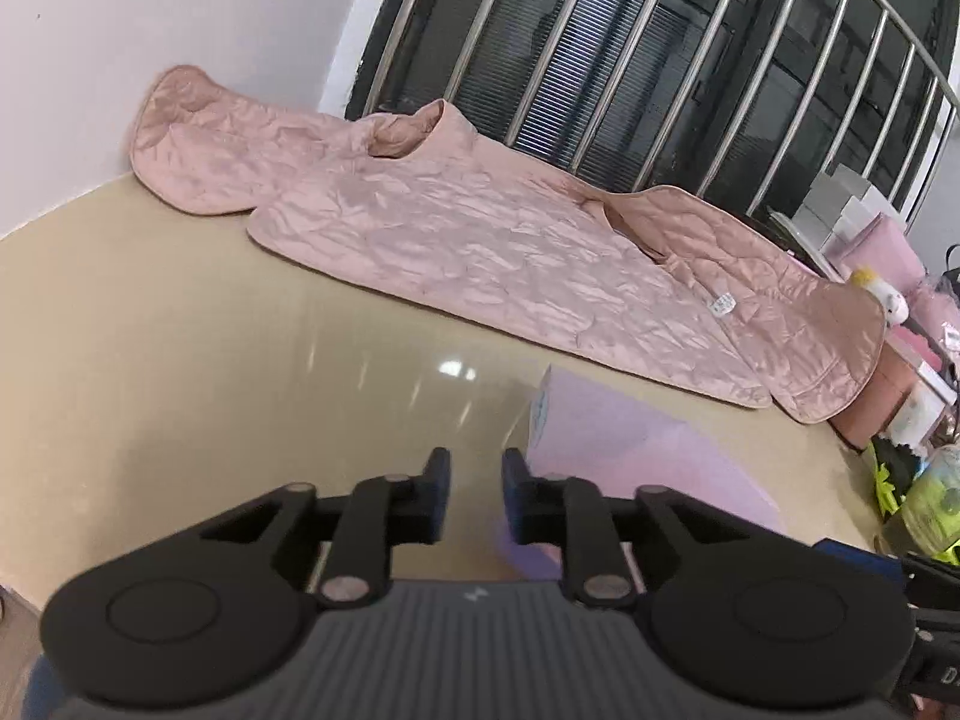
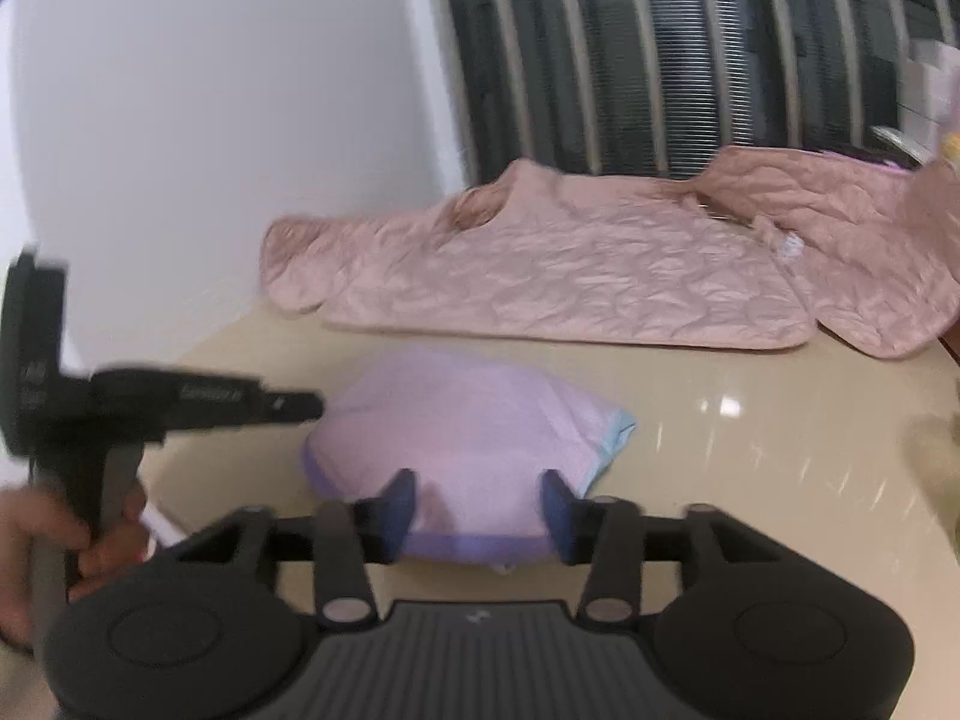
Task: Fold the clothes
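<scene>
A small lilac garment (image 2: 468, 420) lies folded on the glossy beige table (image 2: 750, 468), with a light blue edge on its right. My right gripper (image 2: 477, 510) is open just over its near hem, and the cloth shows between the fingers without being pinched. The left gripper (image 2: 300, 405) comes in from the left with its tip at the fold's left side, held by a hand (image 2: 36, 540). In the left wrist view that gripper (image 1: 476, 480) is open over bare table, and the lilac garment (image 1: 630, 438) lies just to its right. A pink quilted jacket (image 1: 480, 240) (image 2: 570, 270) lies spread flat farther back.
A white wall (image 1: 150, 30) and a dark window with metal bars (image 1: 660, 60) stand behind the table. Boxes, pink items and a small plush toy (image 1: 882, 294) crowd the right end. A green object (image 1: 936, 498) sits beyond the table's right edge.
</scene>
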A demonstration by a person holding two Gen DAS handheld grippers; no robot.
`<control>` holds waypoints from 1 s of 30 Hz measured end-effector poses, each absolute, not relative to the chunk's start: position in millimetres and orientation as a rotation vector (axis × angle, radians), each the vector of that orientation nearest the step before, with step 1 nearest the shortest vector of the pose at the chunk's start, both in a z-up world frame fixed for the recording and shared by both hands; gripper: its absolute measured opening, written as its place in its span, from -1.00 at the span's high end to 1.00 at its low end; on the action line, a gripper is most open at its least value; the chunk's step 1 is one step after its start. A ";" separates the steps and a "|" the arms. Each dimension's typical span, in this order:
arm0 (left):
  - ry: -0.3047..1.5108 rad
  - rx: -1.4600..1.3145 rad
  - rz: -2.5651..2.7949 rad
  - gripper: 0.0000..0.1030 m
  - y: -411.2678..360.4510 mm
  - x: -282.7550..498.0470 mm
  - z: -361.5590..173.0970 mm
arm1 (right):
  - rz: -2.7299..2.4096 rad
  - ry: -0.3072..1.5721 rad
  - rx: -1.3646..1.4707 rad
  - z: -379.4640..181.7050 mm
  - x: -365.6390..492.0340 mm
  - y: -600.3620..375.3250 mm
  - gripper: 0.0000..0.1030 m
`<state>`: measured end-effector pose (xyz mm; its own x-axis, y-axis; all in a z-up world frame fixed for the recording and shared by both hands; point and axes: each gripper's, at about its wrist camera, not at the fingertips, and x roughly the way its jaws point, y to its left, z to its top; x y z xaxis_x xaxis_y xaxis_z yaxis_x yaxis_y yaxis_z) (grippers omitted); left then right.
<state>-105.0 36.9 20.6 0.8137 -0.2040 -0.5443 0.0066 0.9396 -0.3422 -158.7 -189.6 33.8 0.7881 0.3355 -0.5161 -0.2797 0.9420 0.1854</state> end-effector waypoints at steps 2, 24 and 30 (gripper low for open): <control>0.605 -0.330 -0.164 0.04 34.1 -105.9 22.1 | 0.327 0.586 0.074 31.1 -153.7 -184.2 0.03; 0.773 -0.211 -0.224 -0.42 -11.2 -80.2 26.4 | 0.276 0.677 0.269 48.9 -112.6 -230.2 -0.21; 0.821 -0.180 -0.242 0.16 -17.8 -69.0 22.4 | 0.249 0.808 0.299 28.4 -72.2 -217.3 0.12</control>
<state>-69.0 -17.8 22.4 0.6566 -0.2816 -0.6997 0.1427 0.9573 -0.2514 -72.2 -217.3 28.4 0.6656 0.3303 -0.6692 -0.1042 0.9291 0.3548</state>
